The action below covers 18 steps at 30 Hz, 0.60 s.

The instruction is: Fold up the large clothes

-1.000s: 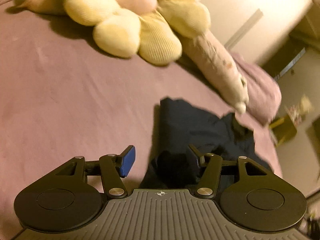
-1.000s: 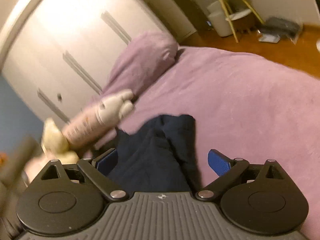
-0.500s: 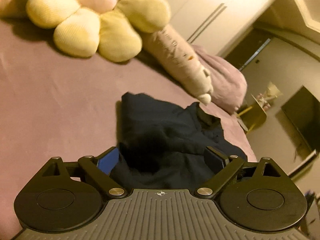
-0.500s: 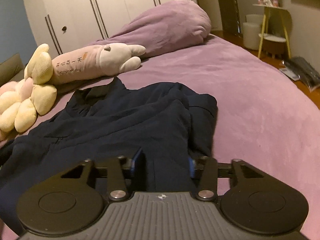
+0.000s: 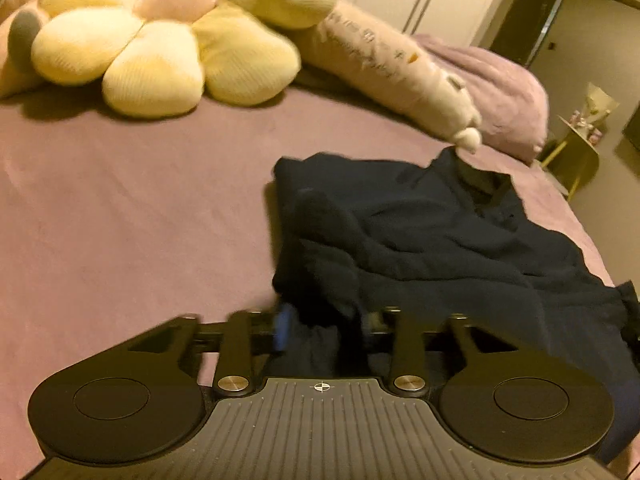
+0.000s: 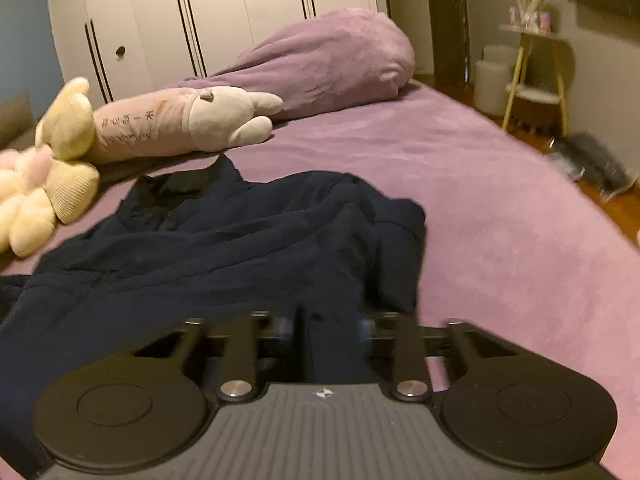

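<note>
A large dark navy garment (image 5: 432,236) lies crumpled on the purple bed (image 5: 132,216); its collar points toward the pillows. My left gripper (image 5: 324,328) is shut on the garment's near left edge, with cloth bunched between the blue pads. In the right wrist view the same garment (image 6: 224,240) spreads to the left, and my right gripper (image 6: 328,326) is shut on its near right edge. Both grips sit low, close to the bed surface.
A yellow flower-shaped plush (image 5: 160,40) and a long pink plush (image 6: 176,124) lie at the head of the bed beside a purple pillow (image 6: 332,64). White wardrobe doors (image 6: 200,12) stand behind. A yellow side table (image 6: 536,76) stands on the floor to the right.
Both grippers have closed on the garment's near edges: the right within the first half second, the left since then. The garment has been pulled nearer and spread wider.
</note>
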{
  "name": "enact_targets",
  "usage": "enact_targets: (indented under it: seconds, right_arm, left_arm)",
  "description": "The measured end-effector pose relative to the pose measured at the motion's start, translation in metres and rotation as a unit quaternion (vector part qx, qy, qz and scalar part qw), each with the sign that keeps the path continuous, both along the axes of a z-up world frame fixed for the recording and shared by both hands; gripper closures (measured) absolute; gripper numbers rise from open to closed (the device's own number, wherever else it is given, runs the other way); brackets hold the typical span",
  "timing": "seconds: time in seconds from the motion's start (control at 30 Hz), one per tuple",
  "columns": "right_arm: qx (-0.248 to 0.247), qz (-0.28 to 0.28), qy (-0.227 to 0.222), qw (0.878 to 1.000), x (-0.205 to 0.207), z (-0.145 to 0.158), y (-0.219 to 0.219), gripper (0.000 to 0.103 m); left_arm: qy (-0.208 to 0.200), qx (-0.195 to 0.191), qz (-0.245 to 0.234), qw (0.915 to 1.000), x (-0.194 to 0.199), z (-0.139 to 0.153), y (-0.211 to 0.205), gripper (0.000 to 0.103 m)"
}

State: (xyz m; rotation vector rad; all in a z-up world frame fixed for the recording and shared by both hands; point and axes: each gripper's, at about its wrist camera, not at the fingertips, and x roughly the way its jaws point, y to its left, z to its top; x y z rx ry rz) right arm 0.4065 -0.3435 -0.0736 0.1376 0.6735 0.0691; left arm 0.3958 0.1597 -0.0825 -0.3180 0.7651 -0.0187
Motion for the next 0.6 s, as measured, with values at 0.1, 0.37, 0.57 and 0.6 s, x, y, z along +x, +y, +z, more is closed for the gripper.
enact_targets:
  seconds: [0.1, 0.37, 0.57, 0.6]
  right_arm:
    - [-0.017, -0.005, -0.018, 1.000, -0.010, 0.008, 0.004, 0.095]
    - [-0.020, -0.029, -0.120, 0.992, 0.002, 0.075, 0.004, 0.095]
    - [-0.080, -0.088, -0.154, 0.981, 0.099, 0.086, 0.032, 0.095]
    - [-0.099, -0.097, -0.152, 0.979, 0.114, 0.078, 0.038, 0.095]
  left_arm:
    - [-0.029, 0.022, -0.002, 0.9993, -0.011, 0.024, -0.006, 0.082]
    - [-0.124, 0.065, 0.029, 0.9897, 0.035, 0.109, -0.022, 0.082]
    - [-0.148, 0.133, 0.110, 0.9739, 0.132, 0.097, -0.056, 0.080]
    - [-0.147, 0.151, 0.117, 0.9706, 0.144, 0.083, -0.064, 0.080]
